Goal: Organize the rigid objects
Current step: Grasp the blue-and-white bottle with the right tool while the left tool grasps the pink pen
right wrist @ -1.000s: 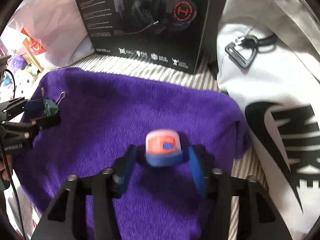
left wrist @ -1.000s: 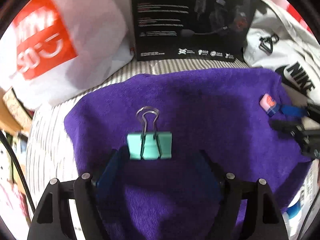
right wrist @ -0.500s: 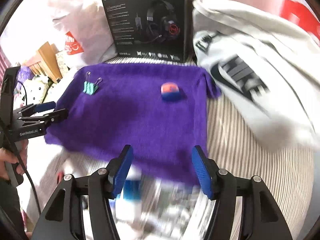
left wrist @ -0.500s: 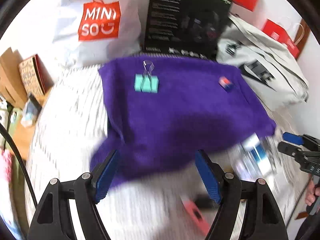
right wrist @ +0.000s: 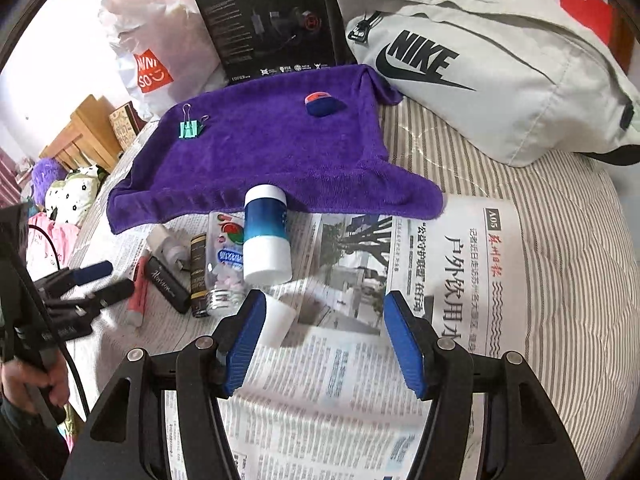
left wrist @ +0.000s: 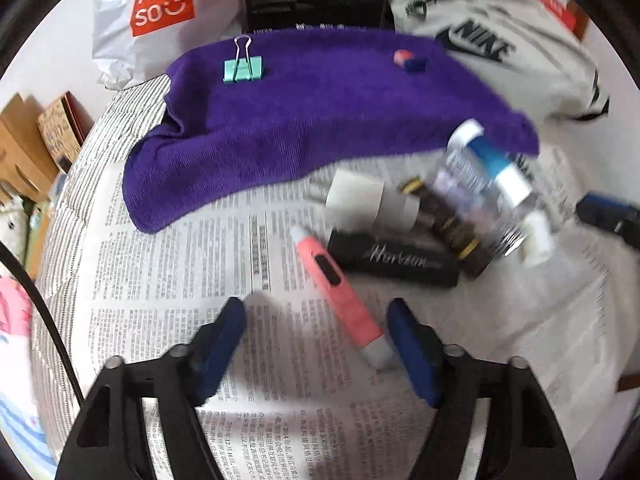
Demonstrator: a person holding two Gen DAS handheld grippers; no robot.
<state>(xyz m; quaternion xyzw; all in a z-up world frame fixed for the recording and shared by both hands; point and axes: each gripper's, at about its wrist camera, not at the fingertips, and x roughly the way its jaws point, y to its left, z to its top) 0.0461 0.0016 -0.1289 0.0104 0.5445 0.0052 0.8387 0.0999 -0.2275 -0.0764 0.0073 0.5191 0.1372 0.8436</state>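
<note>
Pink pen [left wrist: 338, 292] lies on the newspaper [left wrist: 168, 280] just short of the purple towel [left wrist: 320, 120], slanting between the left claw's [left wrist: 316, 322] empty jaws, which just narrowed; its grey end nears one pad.

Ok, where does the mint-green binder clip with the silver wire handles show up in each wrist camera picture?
Left wrist view: the mint-green binder clip lies upper left of centre, on the far left part of the purple towel.
Right wrist view: the clip sits upper left, near the towel's far left corner.
Shared landmark: the small orange-and-blue eraser lies on the same towel, to the clip's right in both.
</note>
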